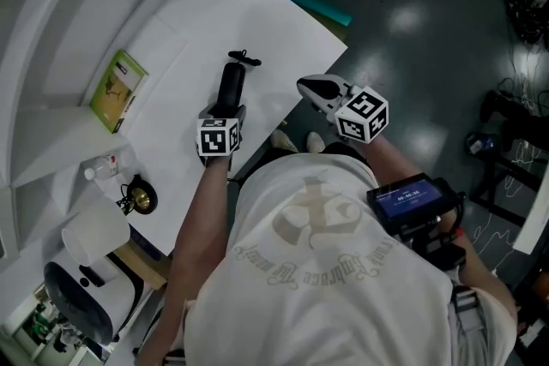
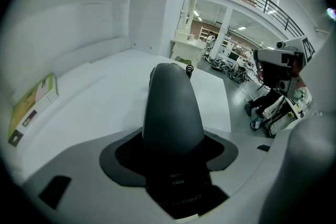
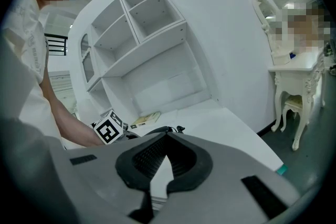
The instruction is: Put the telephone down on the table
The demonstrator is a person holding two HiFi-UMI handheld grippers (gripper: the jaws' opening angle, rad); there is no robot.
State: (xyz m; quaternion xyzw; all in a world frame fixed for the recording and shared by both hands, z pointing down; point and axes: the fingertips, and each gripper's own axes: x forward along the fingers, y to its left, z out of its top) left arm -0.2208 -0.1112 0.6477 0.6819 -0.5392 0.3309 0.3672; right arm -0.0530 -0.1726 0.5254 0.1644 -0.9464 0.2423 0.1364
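A black telephone handset (image 1: 230, 86) lies lengthwise over the white table (image 1: 266, 13), and my left gripper (image 1: 225, 112) is shut on its near end. In the left gripper view the handset (image 2: 173, 107) fills the space between the jaws and points out over the table (image 2: 105, 97), its coiled cord (image 2: 187, 68) at the far tip. Whether it touches the tabletop I cannot tell. My right gripper (image 1: 319, 88) hovers at the table's near edge, shut and empty; in the right gripper view its pads (image 3: 181, 165) meet at the tips.
A green-yellow book (image 1: 117, 90) lies on the table's left part, also in the right gripper view (image 3: 146, 119). A small bottle (image 1: 101, 170) and a brass-and-black object (image 1: 137, 198) sit further left. A white chair (image 1: 90, 246) stands below them. White shelves (image 3: 142, 34) rise behind the table.
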